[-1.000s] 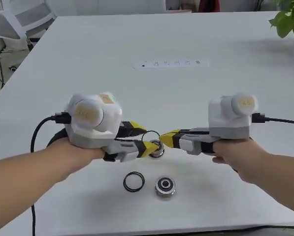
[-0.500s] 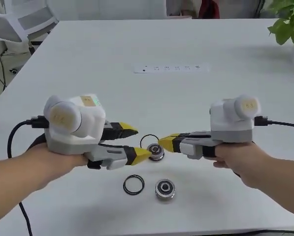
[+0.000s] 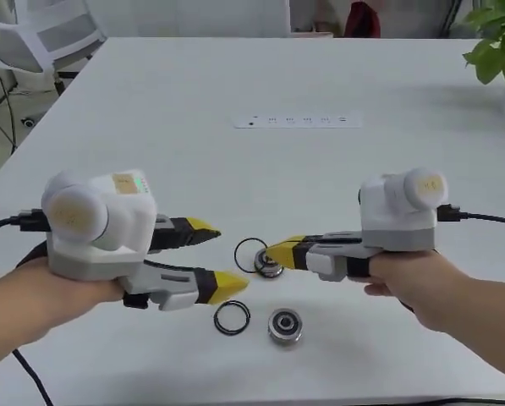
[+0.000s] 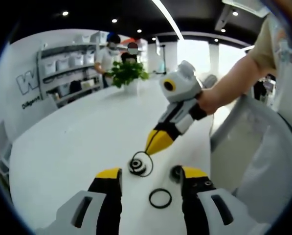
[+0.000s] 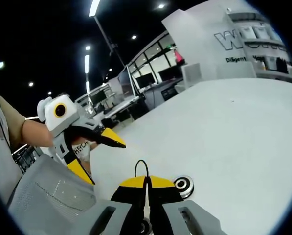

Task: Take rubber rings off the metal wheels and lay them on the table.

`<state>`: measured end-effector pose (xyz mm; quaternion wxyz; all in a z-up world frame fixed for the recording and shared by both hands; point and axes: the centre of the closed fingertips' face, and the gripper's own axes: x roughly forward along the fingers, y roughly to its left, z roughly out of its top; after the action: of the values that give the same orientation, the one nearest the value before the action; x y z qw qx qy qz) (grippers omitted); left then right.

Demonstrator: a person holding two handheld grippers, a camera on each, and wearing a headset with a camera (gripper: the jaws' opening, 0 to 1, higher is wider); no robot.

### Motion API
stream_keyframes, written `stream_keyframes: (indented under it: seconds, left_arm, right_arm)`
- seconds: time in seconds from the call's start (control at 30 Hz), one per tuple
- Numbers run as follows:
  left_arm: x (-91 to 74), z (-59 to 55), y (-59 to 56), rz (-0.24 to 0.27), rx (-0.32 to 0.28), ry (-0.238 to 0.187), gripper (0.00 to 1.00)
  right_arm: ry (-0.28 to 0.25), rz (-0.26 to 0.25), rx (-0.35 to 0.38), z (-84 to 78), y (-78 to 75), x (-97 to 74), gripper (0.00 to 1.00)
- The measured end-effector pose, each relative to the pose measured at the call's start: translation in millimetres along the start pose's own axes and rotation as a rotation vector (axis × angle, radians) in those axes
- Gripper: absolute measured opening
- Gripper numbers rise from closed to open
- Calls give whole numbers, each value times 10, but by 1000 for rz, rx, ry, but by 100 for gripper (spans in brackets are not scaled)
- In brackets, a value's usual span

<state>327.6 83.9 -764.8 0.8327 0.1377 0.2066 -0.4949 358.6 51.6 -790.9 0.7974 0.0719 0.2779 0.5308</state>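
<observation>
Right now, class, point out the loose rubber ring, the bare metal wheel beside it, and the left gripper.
loose rubber ring (image 3: 216, 319), head view, left arc of the band.
bare metal wheel (image 3: 285, 324), head view, its hub.
left gripper (image 3: 222, 255), head view, midway between its open yellow tips.

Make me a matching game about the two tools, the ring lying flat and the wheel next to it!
1. left tool
2. right tool
3. flat ring
4. lone wheel

a. shut on the pinched ring
b. thin, black, lying loose
c. shiny metal, dark middle
d. wide open, holding nothing

Pairs: 1-d, 2-a, 3-b, 4-c.
</observation>
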Motion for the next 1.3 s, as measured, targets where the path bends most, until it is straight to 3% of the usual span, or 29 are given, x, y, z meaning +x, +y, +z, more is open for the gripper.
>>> stream_keyframes:
  seconds: [0.43, 1.1, 1.3]
  left_arm:
    - [-154, -171, -27, 7, -19, 13, 54]
    - [-272, -379, -33, 17, -33, 40, 59]
    - [-293, -419, -30, 23, -39, 44, 59]
  right_arm:
    - [36, 38, 30, -125, 127, 66, 0]
    - [169, 98, 100, -419, 284, 231, 0]
    - [215, 94, 113, -523, 281, 282, 0]
